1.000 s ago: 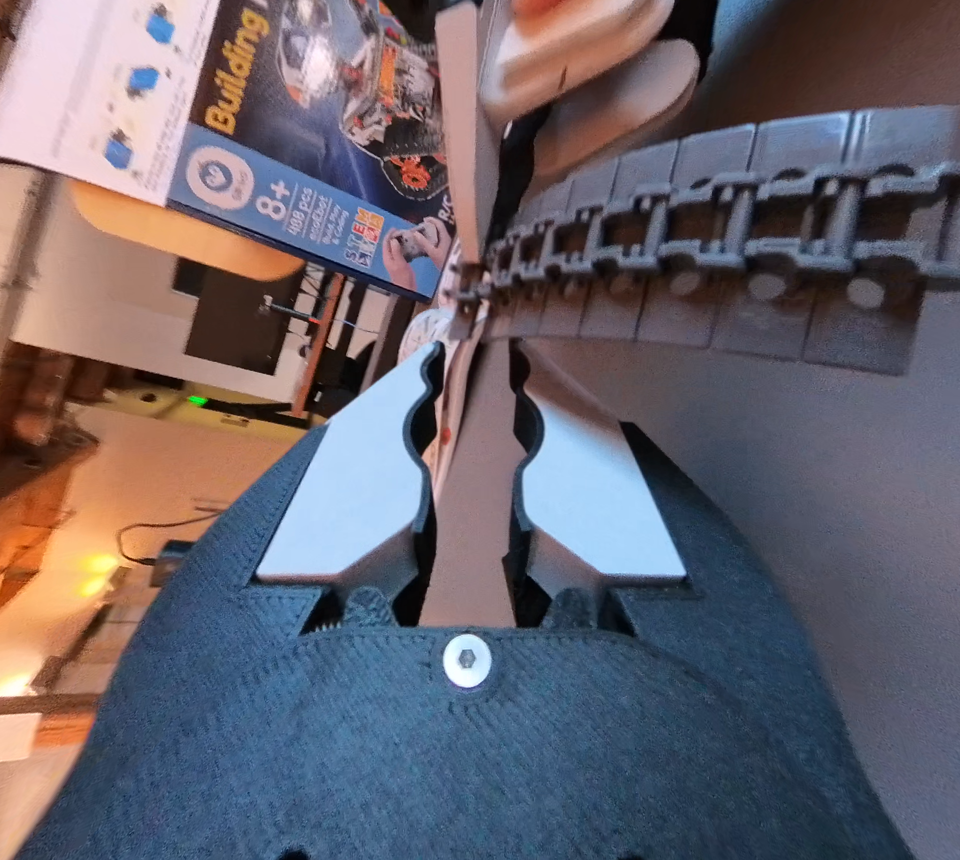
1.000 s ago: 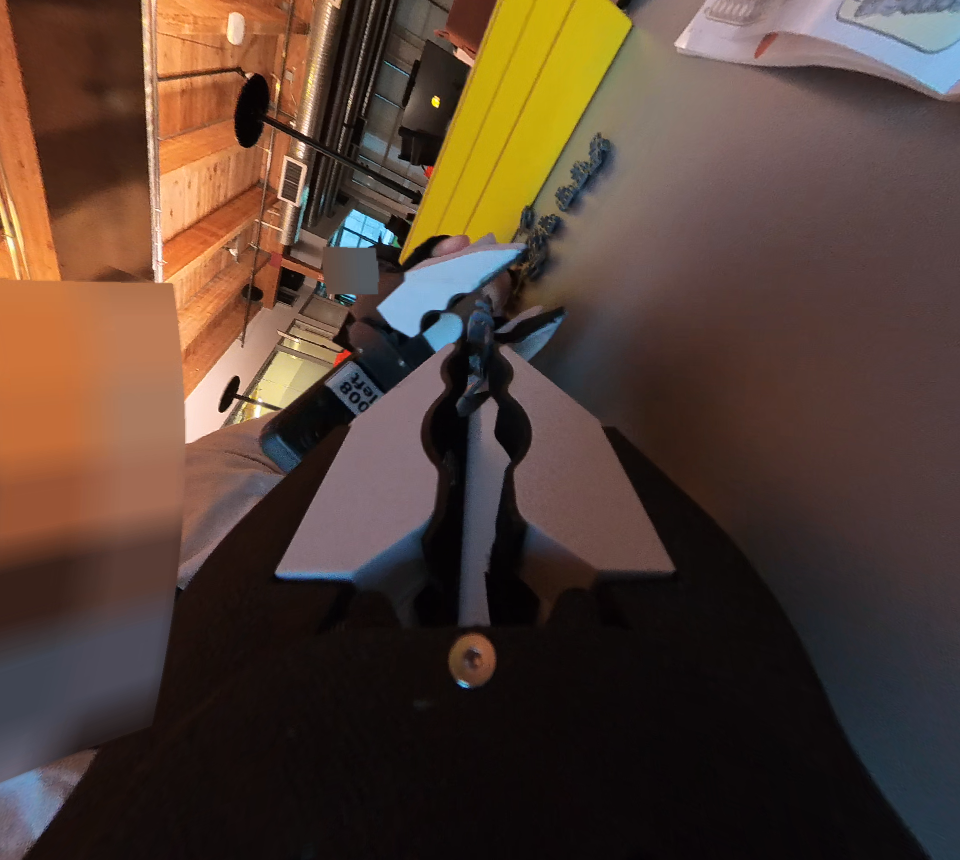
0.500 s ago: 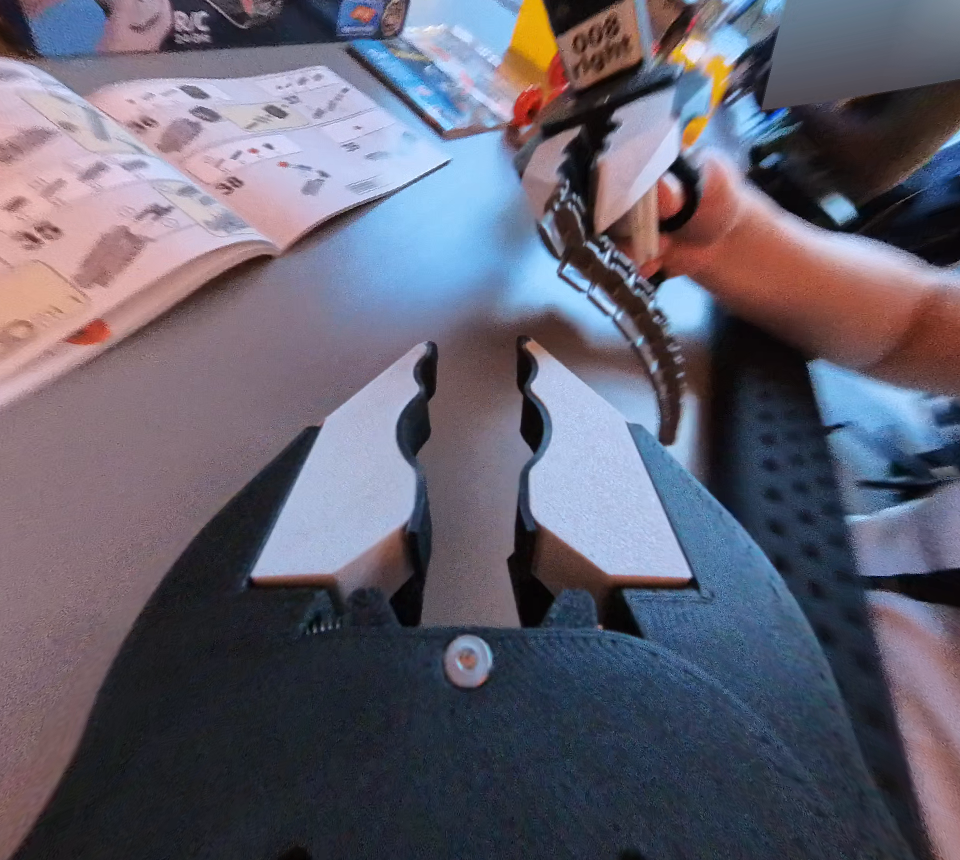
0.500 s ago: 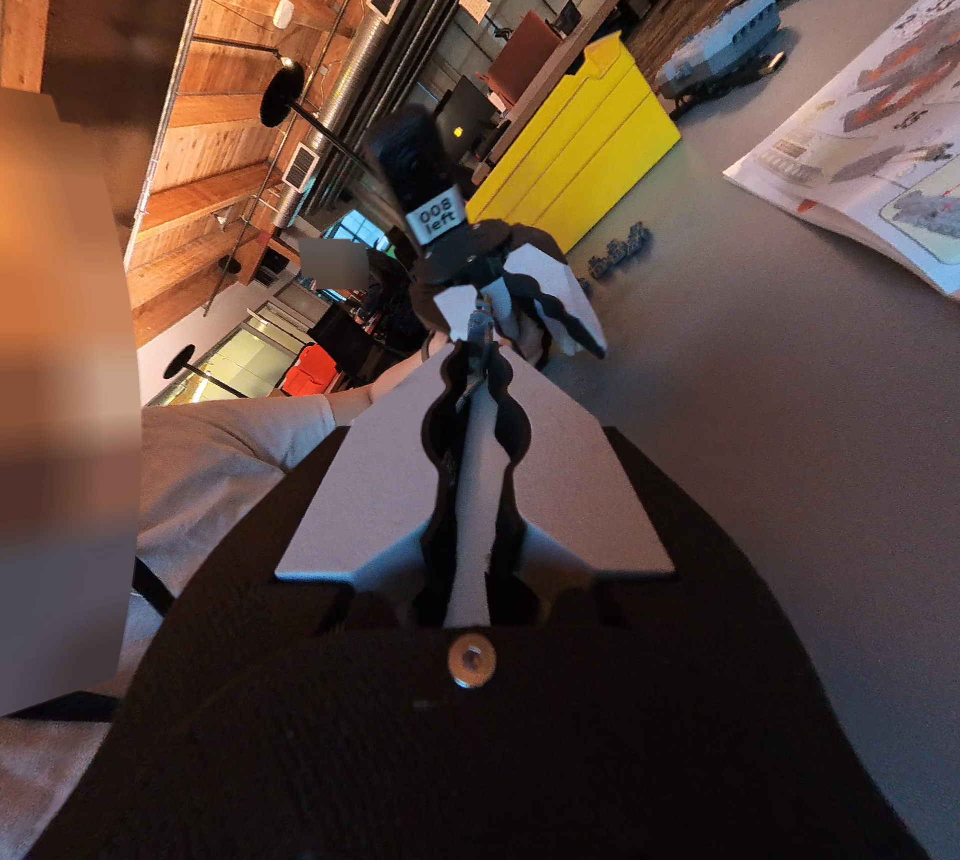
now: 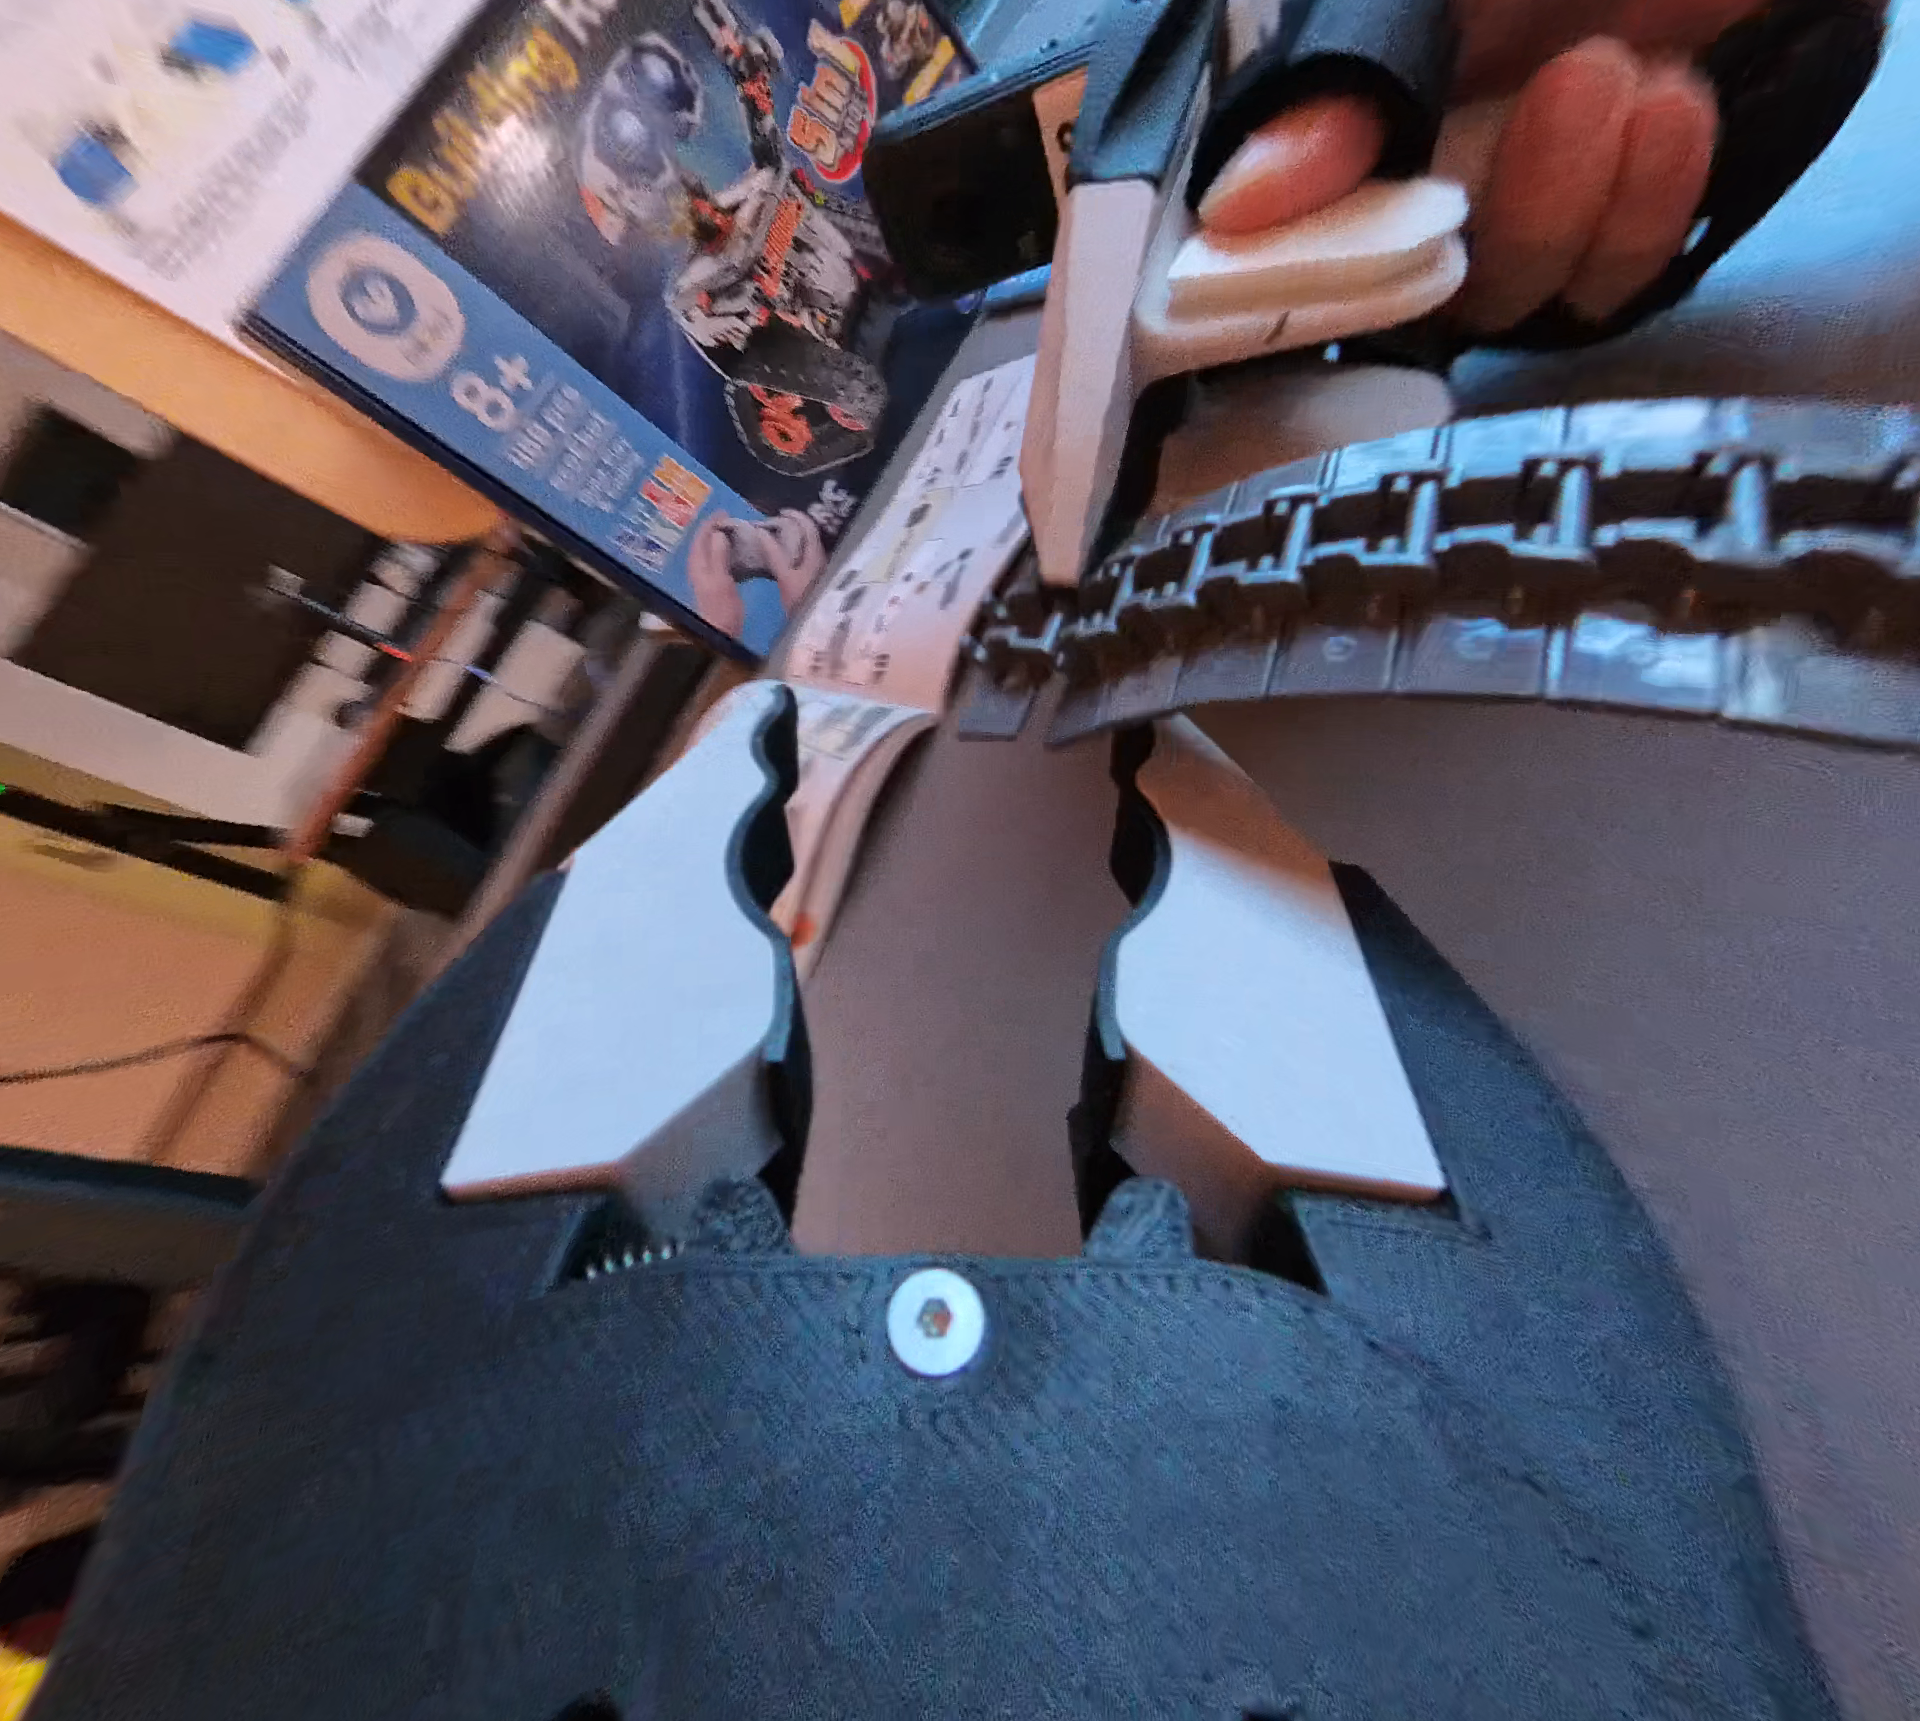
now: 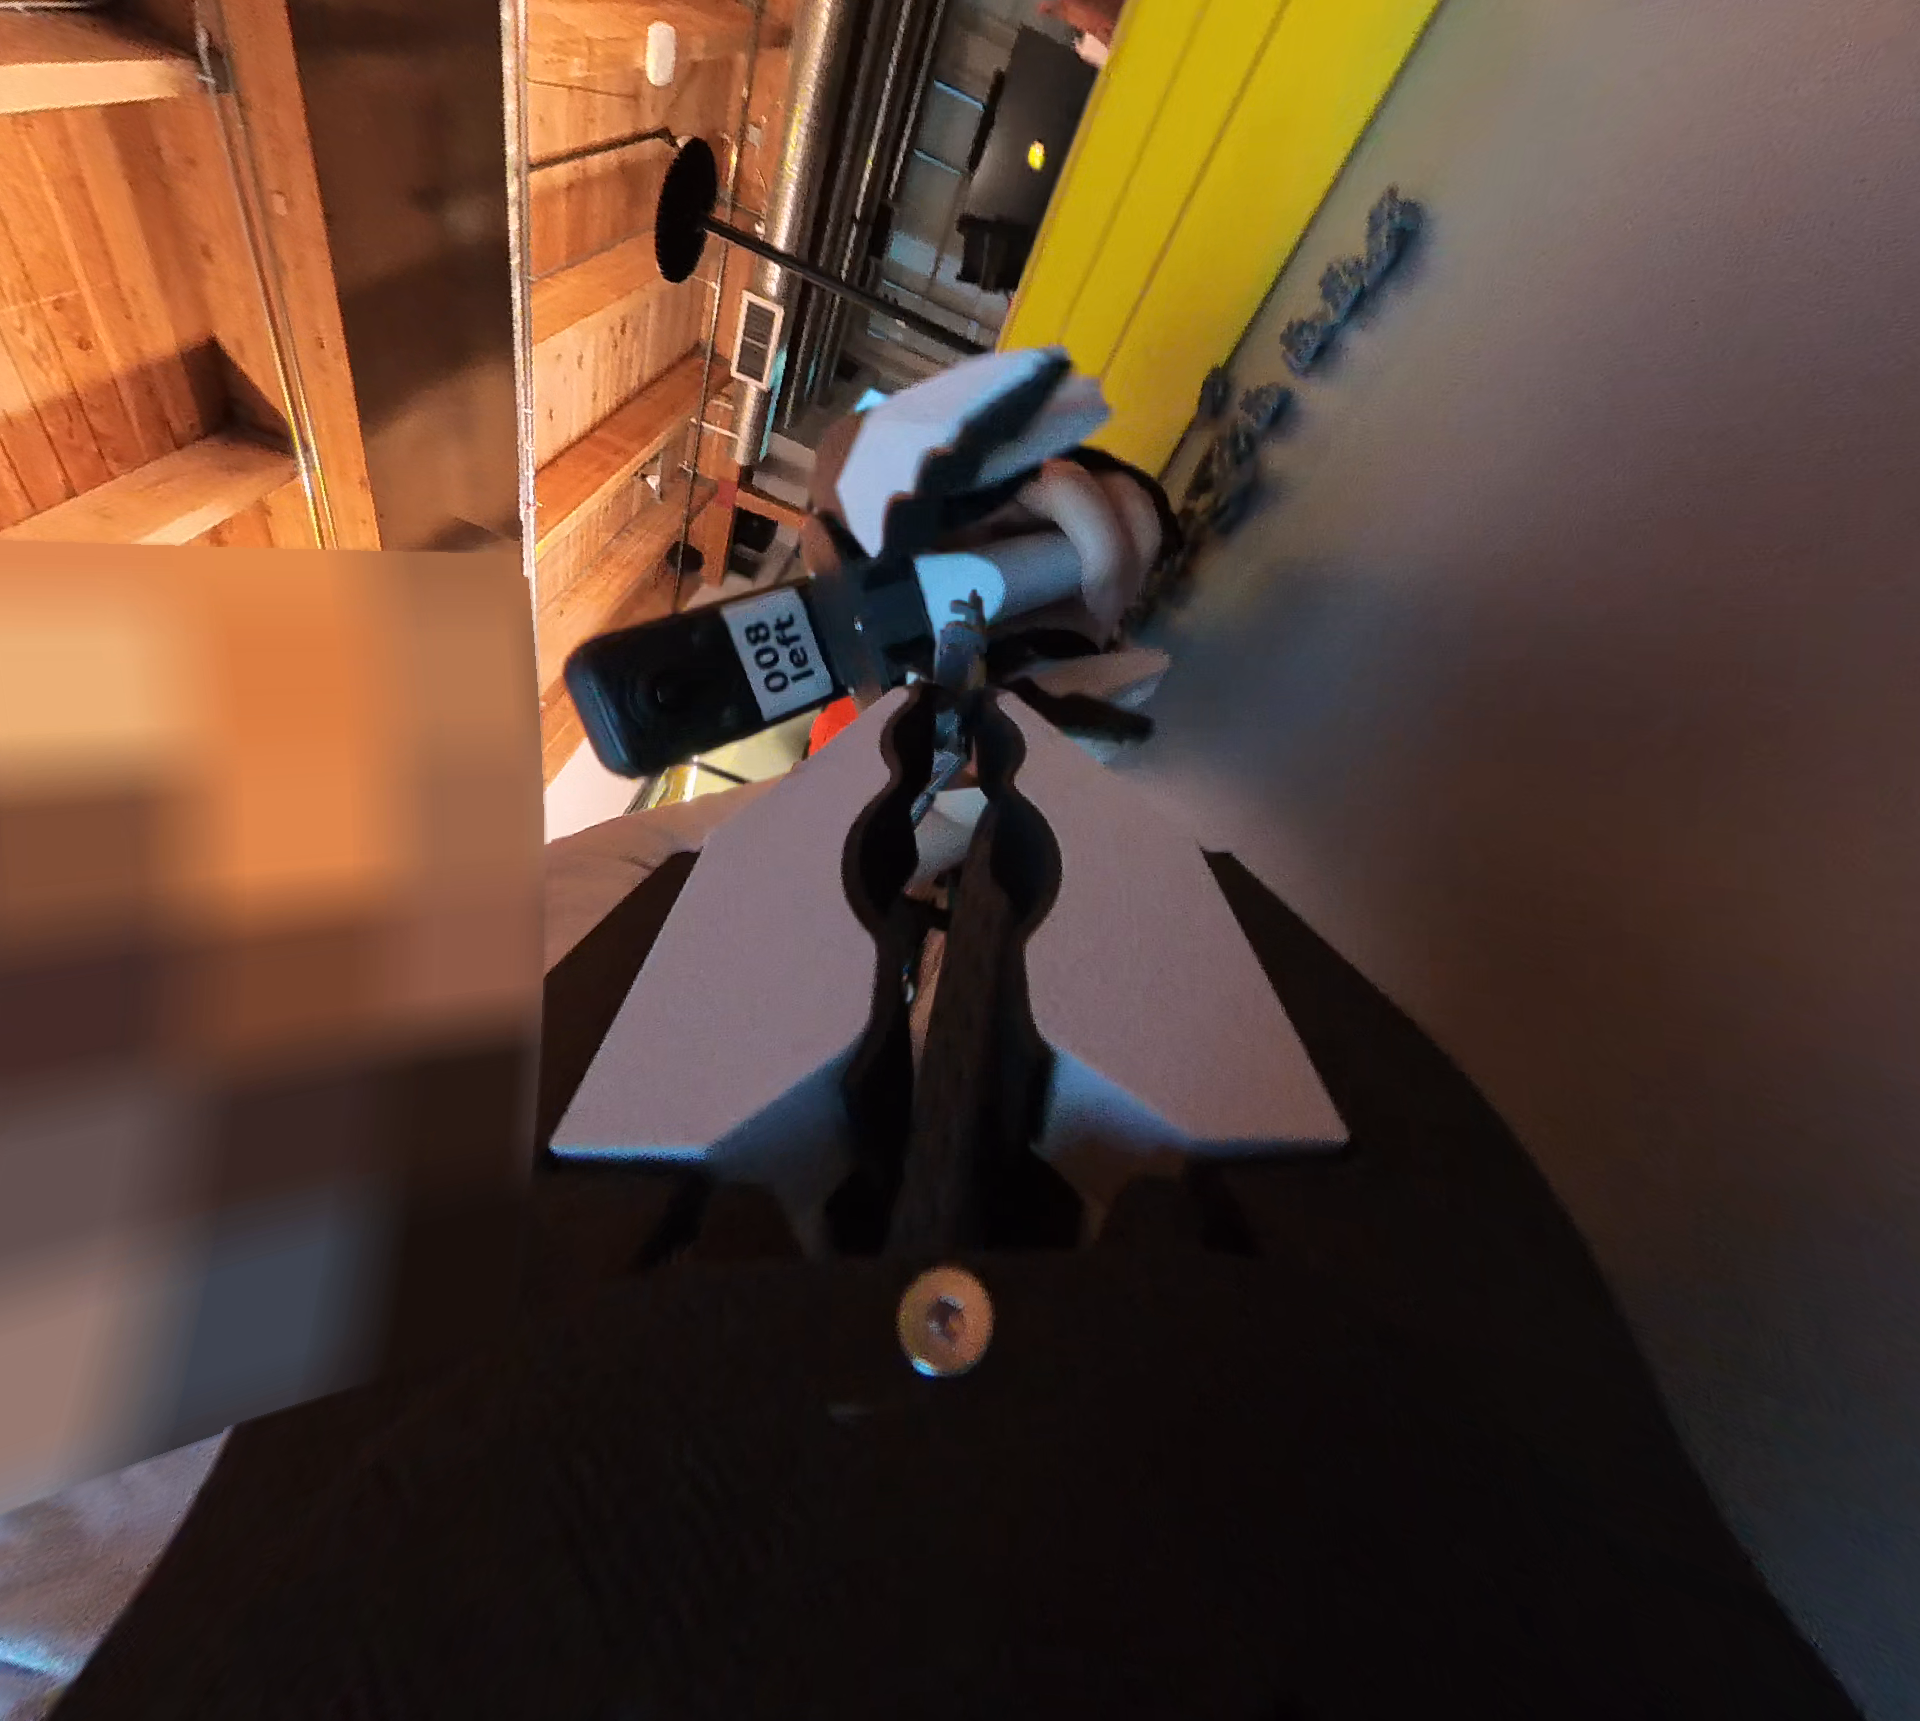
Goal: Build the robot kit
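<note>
The right gripper [image 6: 951, 715] is clamped on one end of the grey track chain [image 5: 1455, 570]; its length runs crosswise just beyond the left gripper [image 5: 961, 741], whose fingers stand apart, above the grey table [image 5: 1610, 944]

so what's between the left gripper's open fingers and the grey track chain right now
Nothing: in the left wrist view only bare grey table shows between the left gripper and the track chain held by the right gripper just ahead.

left hand-held gripper [image 5: 951, 736] | swung back under track chain [image 5: 1455, 570] | jaws now wider
</note>
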